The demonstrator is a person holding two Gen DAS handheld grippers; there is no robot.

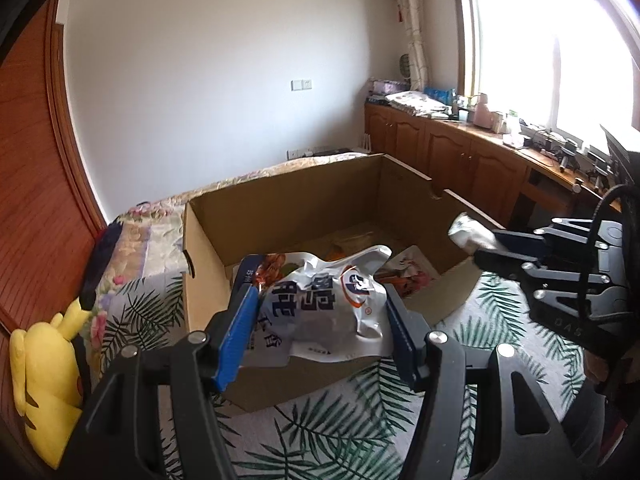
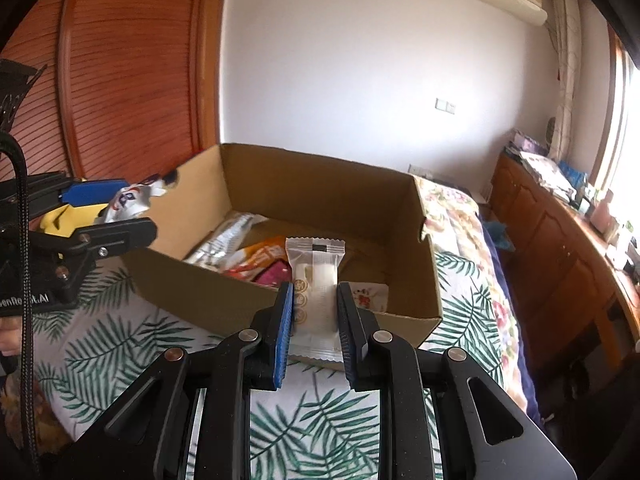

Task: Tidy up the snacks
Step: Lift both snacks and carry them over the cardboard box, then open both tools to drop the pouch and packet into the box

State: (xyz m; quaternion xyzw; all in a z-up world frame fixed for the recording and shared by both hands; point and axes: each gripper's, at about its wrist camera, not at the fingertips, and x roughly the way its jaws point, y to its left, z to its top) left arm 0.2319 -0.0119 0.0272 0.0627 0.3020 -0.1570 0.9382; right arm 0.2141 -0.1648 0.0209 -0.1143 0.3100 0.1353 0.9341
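Note:
An open cardboard box (image 1: 320, 192) (image 2: 320, 184) stands on a leaf-print bedspread and holds several snack packets (image 2: 256, 258). My left gripper (image 1: 320, 304) is shut on a crumpled white snack bag with blue characters (image 1: 328, 308), held over the box's near wall. My right gripper (image 2: 314, 300) is shut on a small white wrapped cake packet (image 2: 316, 280), just short of the box's near wall. The left wrist view shows the right gripper (image 1: 486, 246) at the right with its packet (image 1: 466, 232) near the box's right corner. The left gripper (image 2: 120, 210) and its bag (image 2: 128, 202) show at the left in the right wrist view.
A yellow plush toy (image 1: 44, 380) lies at the bed's left edge beside a wooden louvred wardrobe (image 2: 132, 64). Wooden cabinets (image 1: 460, 156) with cluttered tops run under the window on the right. The leaf-print bedspread (image 2: 312, 432) spreads in front of the box.

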